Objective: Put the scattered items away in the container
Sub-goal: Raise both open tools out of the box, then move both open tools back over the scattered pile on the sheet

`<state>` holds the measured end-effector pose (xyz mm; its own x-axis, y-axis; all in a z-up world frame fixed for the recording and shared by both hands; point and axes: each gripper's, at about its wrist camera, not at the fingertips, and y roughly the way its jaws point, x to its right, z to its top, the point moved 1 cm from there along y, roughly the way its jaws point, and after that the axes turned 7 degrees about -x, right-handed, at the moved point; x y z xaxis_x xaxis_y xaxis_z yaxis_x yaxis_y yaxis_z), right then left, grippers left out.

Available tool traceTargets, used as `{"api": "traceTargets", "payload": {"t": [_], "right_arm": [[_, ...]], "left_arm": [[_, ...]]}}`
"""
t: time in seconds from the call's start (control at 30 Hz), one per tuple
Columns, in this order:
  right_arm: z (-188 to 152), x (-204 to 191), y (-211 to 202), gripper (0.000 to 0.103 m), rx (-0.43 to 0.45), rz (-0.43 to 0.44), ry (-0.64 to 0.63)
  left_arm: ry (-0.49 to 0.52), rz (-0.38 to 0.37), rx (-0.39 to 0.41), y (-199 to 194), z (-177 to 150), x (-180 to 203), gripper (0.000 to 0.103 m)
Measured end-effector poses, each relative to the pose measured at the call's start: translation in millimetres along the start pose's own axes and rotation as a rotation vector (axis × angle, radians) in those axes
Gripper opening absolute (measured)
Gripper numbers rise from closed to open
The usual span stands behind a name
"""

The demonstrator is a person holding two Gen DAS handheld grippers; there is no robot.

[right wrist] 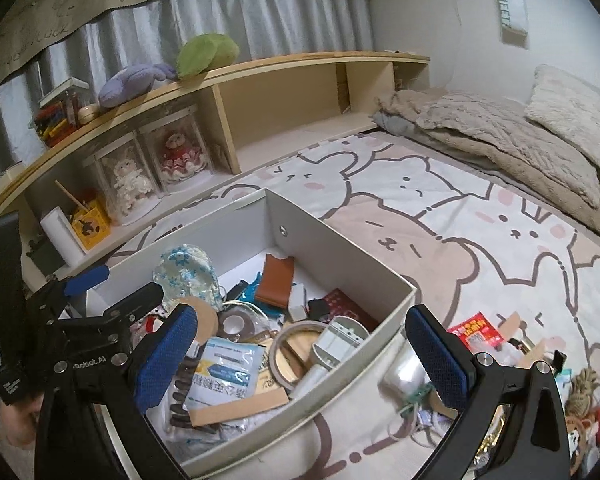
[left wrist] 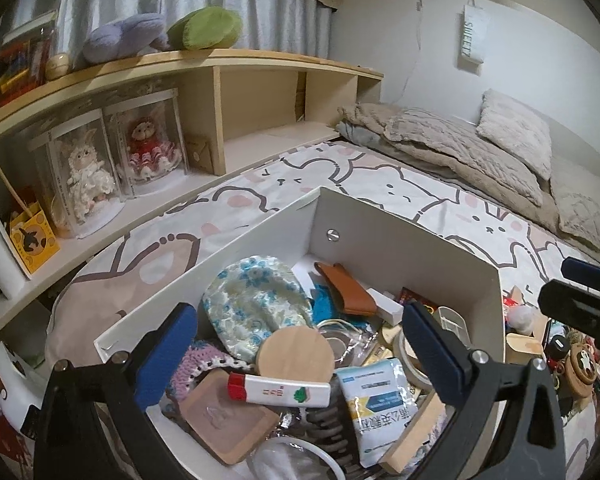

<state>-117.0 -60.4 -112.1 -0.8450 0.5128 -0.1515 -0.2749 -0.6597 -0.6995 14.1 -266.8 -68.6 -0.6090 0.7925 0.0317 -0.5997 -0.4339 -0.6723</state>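
Observation:
A white open box [left wrist: 400, 236] [right wrist: 352, 256] sits on the bed and holds many small items: a floral pouch [left wrist: 256, 296], a round wooden lid [left wrist: 296, 354], a white stick with a red cap [left wrist: 278, 390], a blue-and-white packet [left wrist: 380, 396] [right wrist: 224, 376] and a brown leather case [left wrist: 348, 288]. My left gripper [left wrist: 300, 352] hangs open and empty above the box contents. My right gripper [right wrist: 300, 360] is open and empty over the box's right wall. More loose items [right wrist: 500, 380] lie on the sheet to the right of the box.
A cartoon-print sheet [right wrist: 480, 248] covers the bed. A wooden shelf [left wrist: 140, 68] with boxed dolls [left wrist: 88, 176] runs along the left. Folded blankets and pillows [left wrist: 480, 148] lie at the far end. The left gripper's body [right wrist: 80, 320] shows in the right wrist view.

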Motion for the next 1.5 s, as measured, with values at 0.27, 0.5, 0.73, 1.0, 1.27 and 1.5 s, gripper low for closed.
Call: {"api": "traceTargets", "payload": {"t": [0.27,0.5,0.73,1.0,1.27,1.5], "right_arm": [[-13.2,14.3,-24.4,0.103,0.033,-0.038,0.018],[-28.1,28.6,-56.0,0.103,0.078,-0.092,0.046],[-46.0,41.5,-91.5,0.103,0.11,-0.17,0.057],[-77.0,66.0,-133.2,0.103,0.138,-0.272,0.129],[-111.6,95.6,-161.9,0.103,0.171,-0.383,0.222],[-141.2,117.1,-186.9,0.103,0.225,-0.448,0.292]], "left_arm": [[0.029,-0.014,0.003,-4.5,-0.2,16.0,0.103],[0.045,-0.075,0.007,-10.0,0.6,28.9,0.103],[0.068,-0.141,0.027,-23.3,1.1,47.1,0.103],[0.11,-0.197,0.066,-45.1,0.1,71.1,0.103],[0.149,-0.24,0.079,-53.2,-3.8,96.6,0.103],[0.197,-0.324,0.064,-55.5,-9.8,124.6,0.103]]}}
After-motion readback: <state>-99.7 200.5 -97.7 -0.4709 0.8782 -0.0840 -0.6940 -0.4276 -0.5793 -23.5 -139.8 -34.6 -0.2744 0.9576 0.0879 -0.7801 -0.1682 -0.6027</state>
